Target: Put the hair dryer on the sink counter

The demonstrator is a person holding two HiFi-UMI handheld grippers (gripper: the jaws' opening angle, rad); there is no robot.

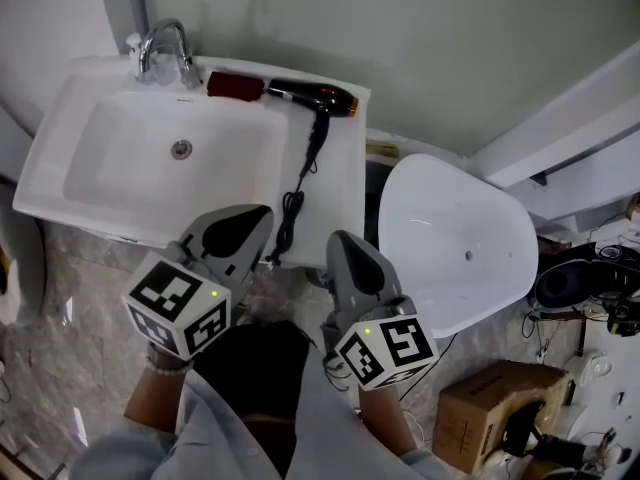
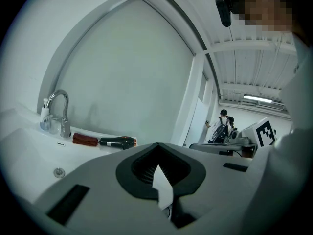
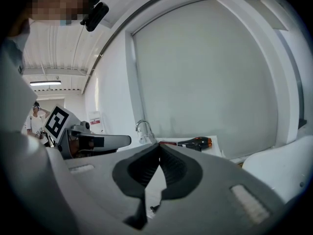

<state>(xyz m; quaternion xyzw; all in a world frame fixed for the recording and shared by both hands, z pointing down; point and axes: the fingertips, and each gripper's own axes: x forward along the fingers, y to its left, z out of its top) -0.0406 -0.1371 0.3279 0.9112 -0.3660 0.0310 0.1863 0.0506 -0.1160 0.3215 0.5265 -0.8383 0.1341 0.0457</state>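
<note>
Currently the black hair dryer (image 1: 318, 99) lies on the sink counter (image 1: 345, 178), at its back edge. Left gripper (image 1: 250, 218) and right gripper (image 1: 345, 246) hang well back, jaws together, empty. The dryer's cord (image 1: 298, 190) dangles over the front edge; a snag could drag it off.

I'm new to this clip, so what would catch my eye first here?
A black hair dryer lies on the white sink counter's back right, its cord trailing toward the front edge. The left tongs and right tongs hover shut and empty nearer the person.
</note>
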